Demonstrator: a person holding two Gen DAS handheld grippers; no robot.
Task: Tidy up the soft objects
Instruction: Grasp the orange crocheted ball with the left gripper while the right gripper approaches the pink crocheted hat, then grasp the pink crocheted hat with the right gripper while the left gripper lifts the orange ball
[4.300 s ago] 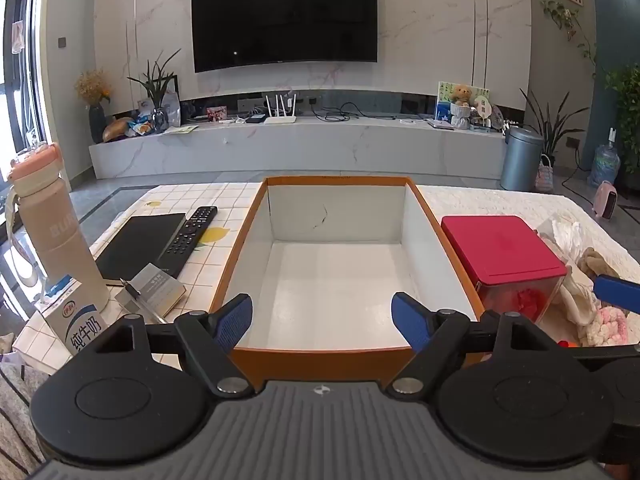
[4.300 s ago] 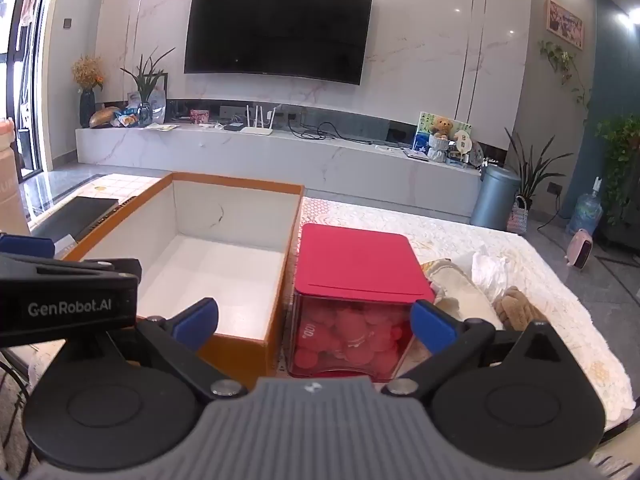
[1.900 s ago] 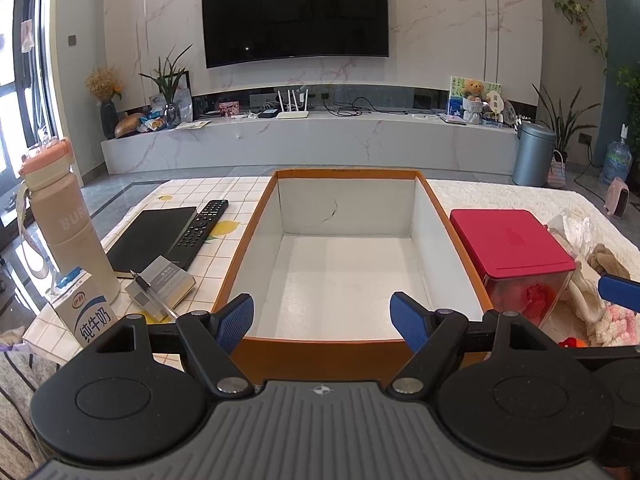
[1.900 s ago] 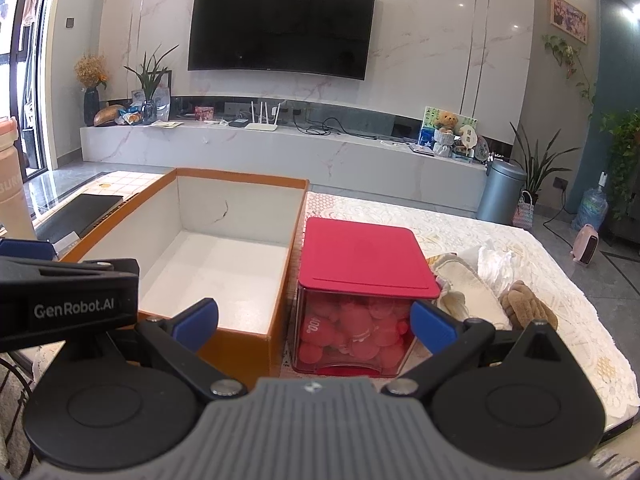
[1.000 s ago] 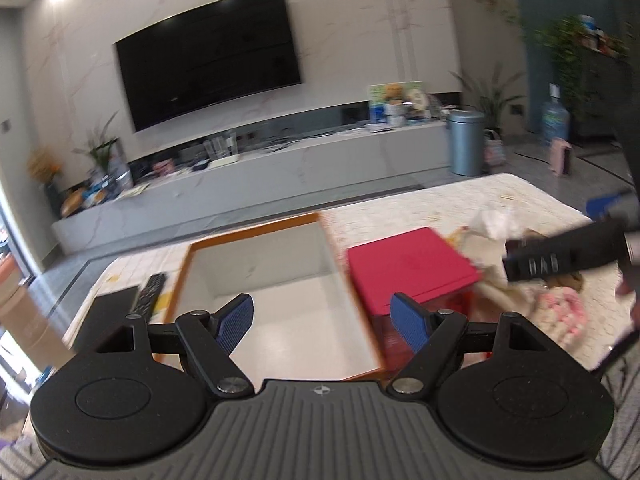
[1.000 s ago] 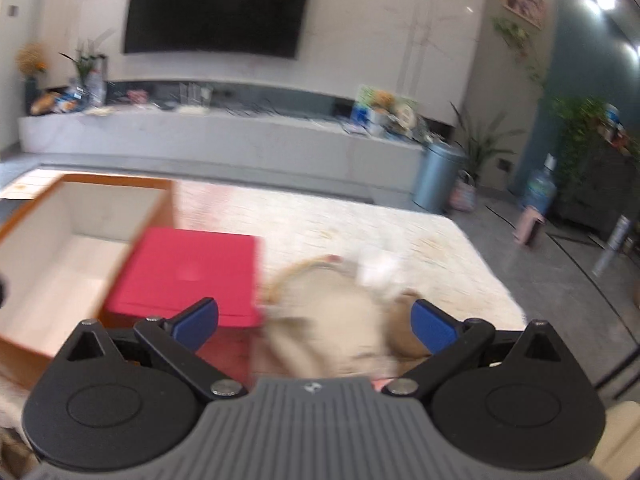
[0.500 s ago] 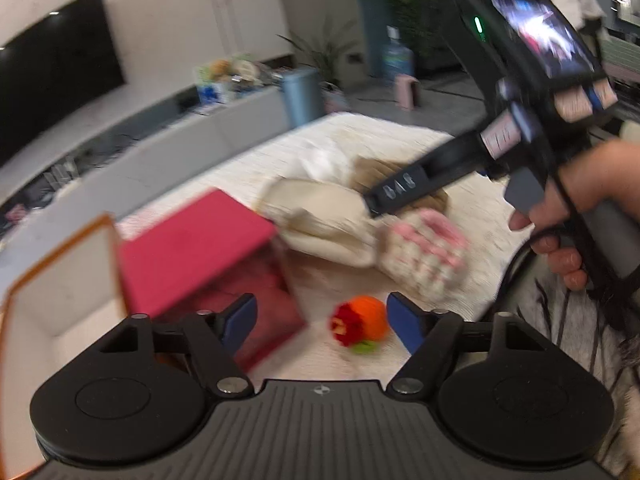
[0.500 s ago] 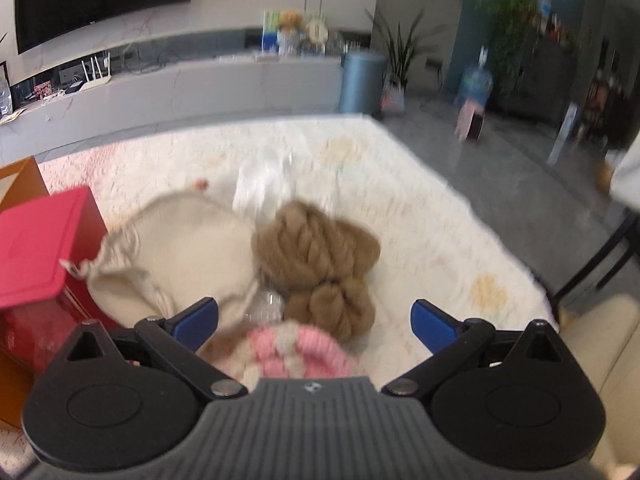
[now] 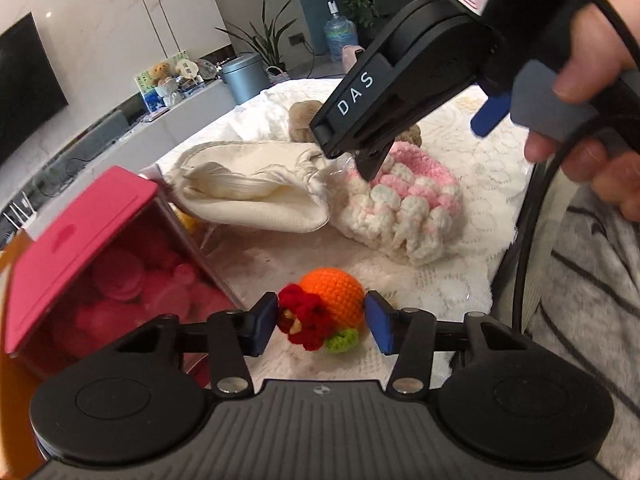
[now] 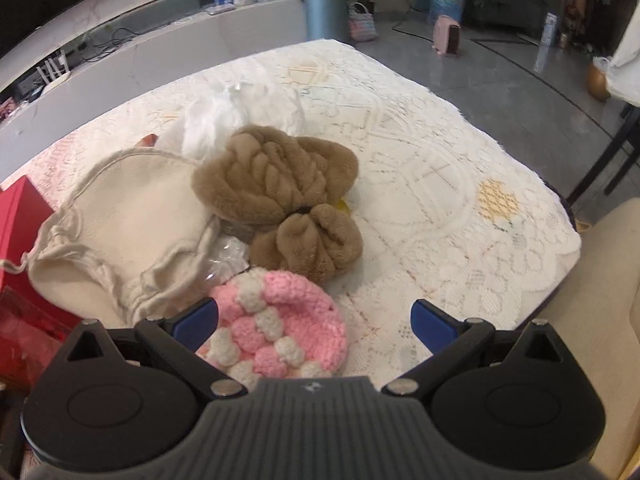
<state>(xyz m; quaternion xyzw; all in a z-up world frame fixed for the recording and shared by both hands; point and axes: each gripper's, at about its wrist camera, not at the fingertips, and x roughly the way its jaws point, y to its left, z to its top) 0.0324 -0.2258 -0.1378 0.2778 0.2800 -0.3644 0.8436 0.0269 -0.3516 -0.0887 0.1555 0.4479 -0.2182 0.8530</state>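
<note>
An orange crochet ball (image 9: 332, 292) with a red flower and a green leaf lies on the lace cloth between my left gripper's (image 9: 322, 326) blue pads. Those jaws are closing; the pads stand at the toy's two sides and it does not look squeezed. A pink-and-white crochet piece (image 10: 276, 320) lies under my right gripper (image 10: 316, 322), nearer its left finger. The right gripper stands wide open. In the left wrist view a hand (image 9: 580, 80) holds that gripper above the pink piece (image 9: 404, 204).
A cream drawstring bag (image 10: 120, 224), a brown plush bundle (image 10: 280, 184) and white plastic (image 10: 240, 112) lie behind the pink piece. A red-lidded clear box (image 9: 80, 232) stands at the left. The lace-covered table (image 10: 440, 184) ends close on the right.
Both grippers swung right and down, from the orange box to the soft pile. The left jaws narrowed around the orange crochet toy. The right gripper came low over the pink piece.
</note>
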